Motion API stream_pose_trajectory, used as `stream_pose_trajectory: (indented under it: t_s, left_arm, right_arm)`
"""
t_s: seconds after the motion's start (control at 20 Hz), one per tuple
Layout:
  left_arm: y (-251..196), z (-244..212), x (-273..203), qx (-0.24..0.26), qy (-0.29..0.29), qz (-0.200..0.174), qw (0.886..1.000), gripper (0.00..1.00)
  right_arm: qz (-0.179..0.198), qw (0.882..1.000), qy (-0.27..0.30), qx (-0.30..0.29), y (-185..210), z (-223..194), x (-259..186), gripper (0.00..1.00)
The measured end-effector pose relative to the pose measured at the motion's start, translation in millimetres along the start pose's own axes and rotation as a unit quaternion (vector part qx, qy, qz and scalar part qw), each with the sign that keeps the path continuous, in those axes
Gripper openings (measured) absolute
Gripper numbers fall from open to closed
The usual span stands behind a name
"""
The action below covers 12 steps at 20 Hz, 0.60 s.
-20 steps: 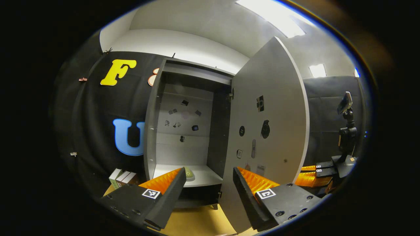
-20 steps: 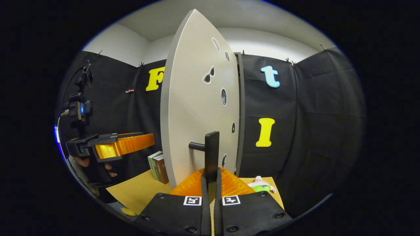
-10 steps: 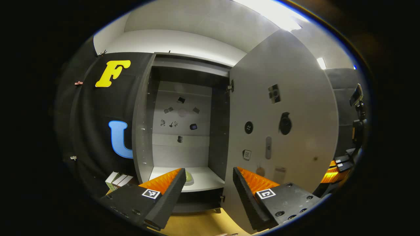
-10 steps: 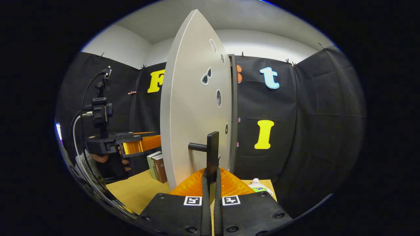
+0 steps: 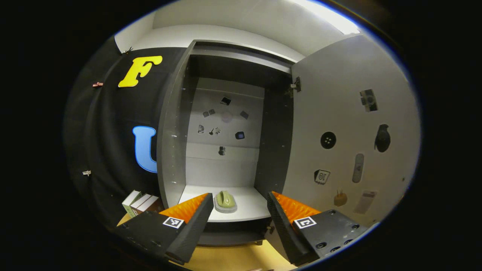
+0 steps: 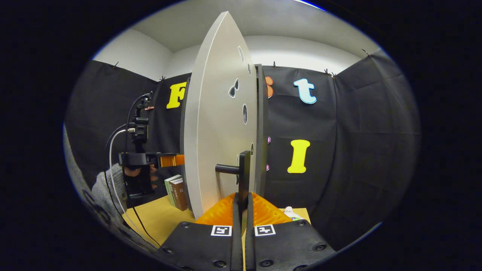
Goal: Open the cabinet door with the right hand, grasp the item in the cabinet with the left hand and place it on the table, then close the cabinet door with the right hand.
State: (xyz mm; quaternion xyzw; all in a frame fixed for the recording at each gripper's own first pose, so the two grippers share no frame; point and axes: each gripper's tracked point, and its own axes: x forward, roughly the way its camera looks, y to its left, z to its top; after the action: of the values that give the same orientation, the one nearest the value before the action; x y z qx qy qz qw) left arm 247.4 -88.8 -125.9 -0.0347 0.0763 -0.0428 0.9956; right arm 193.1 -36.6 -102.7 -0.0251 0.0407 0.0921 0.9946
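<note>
Gripping door handle point(image 6: 243, 177), right tongs point(image 6: 243, 206) closed

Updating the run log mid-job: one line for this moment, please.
cabinet door: open | right gripper: shut on door handle | left gripper: open, facing shelf | green item: on shelf, ungrasped

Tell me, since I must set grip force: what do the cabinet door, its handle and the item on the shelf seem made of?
Cabinet door: matt grey laminated board, judging by its flat face and thin edge. Handle: black, matt, probably metal or plastic. Green item: smooth, rounded, faintly glossy, perhaps plastic or ceramic; too small to settle.
</note>
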Motion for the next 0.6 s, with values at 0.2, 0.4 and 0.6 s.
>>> stream_pose_trajectory:
  t_s: [0.2,0.4,0.6]
  left_arm:
    - [7.4,-4.2,33.6,-0.007,0.037,-0.027,0.999,0.90]
    - [28.1,-4.9,65.6,-0.003,0.056,-0.008,0.998,0.90]
    - [24.3,-14.1,104.3,0.009,0.071,-0.026,0.997,0.89]
  right_arm:
    - [0.002,1.000,-0.006,-0.002,1.4,-1.0,0.5,0.07]
    - [-0.013,1.000,0.012,-0.023,0.1,-11.0,-4.3,0.17]
    - [-0.035,0.998,0.012,-0.046,-8.4,-7.8,-18.3,0.36]
